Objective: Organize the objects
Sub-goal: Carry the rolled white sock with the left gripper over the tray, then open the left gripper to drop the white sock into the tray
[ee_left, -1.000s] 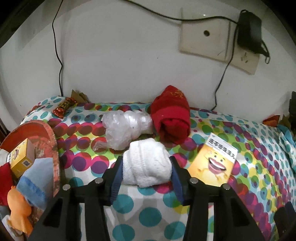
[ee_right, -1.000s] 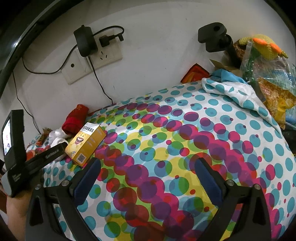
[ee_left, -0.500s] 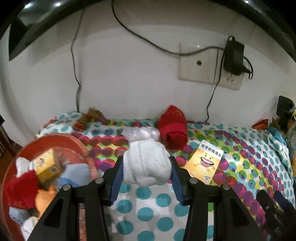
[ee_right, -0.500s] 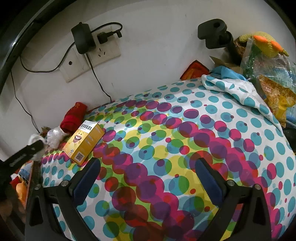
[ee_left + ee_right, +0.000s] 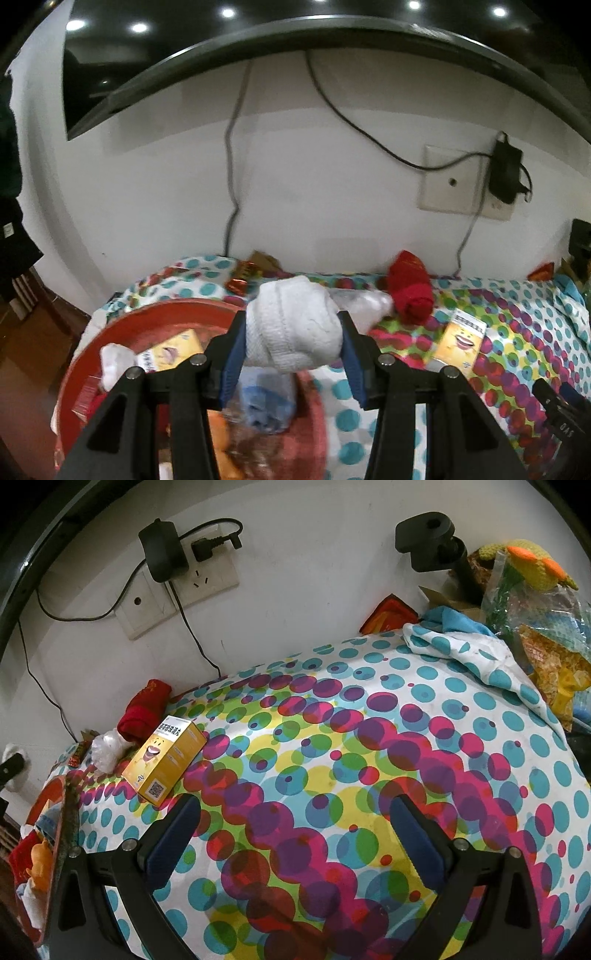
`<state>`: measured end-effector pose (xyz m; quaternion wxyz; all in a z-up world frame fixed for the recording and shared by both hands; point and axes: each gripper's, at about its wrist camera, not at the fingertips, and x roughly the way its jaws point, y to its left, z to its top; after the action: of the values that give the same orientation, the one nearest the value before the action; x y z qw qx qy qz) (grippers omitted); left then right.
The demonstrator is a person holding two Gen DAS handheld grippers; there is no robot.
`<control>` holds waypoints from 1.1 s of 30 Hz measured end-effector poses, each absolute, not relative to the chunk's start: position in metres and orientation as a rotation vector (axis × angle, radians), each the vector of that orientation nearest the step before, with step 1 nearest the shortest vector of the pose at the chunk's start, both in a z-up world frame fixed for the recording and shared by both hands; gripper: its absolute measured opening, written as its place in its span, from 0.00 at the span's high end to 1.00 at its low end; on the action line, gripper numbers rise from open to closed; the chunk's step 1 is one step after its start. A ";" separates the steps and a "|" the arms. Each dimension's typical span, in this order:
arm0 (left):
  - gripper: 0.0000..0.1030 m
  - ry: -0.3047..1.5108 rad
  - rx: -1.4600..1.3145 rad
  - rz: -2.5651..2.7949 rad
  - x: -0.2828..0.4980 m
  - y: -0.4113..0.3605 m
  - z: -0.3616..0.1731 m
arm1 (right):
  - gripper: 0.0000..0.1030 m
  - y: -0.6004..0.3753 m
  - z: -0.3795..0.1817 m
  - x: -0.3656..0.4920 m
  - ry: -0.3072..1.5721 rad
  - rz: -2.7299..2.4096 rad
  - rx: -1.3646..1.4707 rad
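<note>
Holding: the left gripper (image 5: 291,338) is clamped on a rolled white sock (image 5: 293,325), its blue pads pressing both sides of the roll.
Sock position: lifted off the cloth, above the near edge of the red basket (image 5: 122,325).
Basket contents: a yellow box (image 5: 170,352), a white bundle (image 5: 112,363), a blue cloth item (image 5: 266,400) and something orange low in the blur.
Right gripper (image 5: 293,834): jaws wide apart with nothing between them, over the bare polka-dot tablecloth (image 5: 369,757).
On the cloth: a yellow carton with a smiling face (image 5: 166,758), lying flat near the left side of the right wrist view.
Behind the carton: a crumpled clear plastic bag (image 5: 107,749) and a rolled red sock (image 5: 144,710), the 2 touching, close to the white wall.
Near the wall corner: a shiny red-and-gold wrapper (image 5: 242,277).
Wall: a socket plate with a black adapter (image 5: 162,554) plugged in and cables hanging down.
Far right: a heap of plastic-wrapped goods topped by a yellow knitted toy (image 5: 532,566).
</note>
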<state>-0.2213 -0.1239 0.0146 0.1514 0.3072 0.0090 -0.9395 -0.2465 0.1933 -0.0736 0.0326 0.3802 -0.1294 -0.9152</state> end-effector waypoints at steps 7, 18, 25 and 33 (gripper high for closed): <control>0.54 0.043 0.875 -2.647 -0.210 -0.158 0.019 | 0.01 0.193 -0.075 -0.247 -0.397 -2.810 1.177; 0.54 0.041 0.882 -2.584 -0.197 -0.197 0.015 | 0.00 0.193 -0.077 -0.248 -0.399 -2.800 1.189; 0.54 0.062 0.914 -2.527 -0.190 -0.221 0.000 | 0.00 0.193 -0.077 -0.248 -0.398 -2.800 1.188; 0.53 0.124 1.006 -2.501 -0.183 -0.238 -0.020 | 0.00 0.193 -0.077 -0.248 -0.400 -2.797 1.187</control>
<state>-0.1826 -0.2379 -0.0199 0.2199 0.3636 0.0448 -0.9041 -0.2481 0.1933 -0.0768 0.0385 0.3871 -0.1305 -0.9119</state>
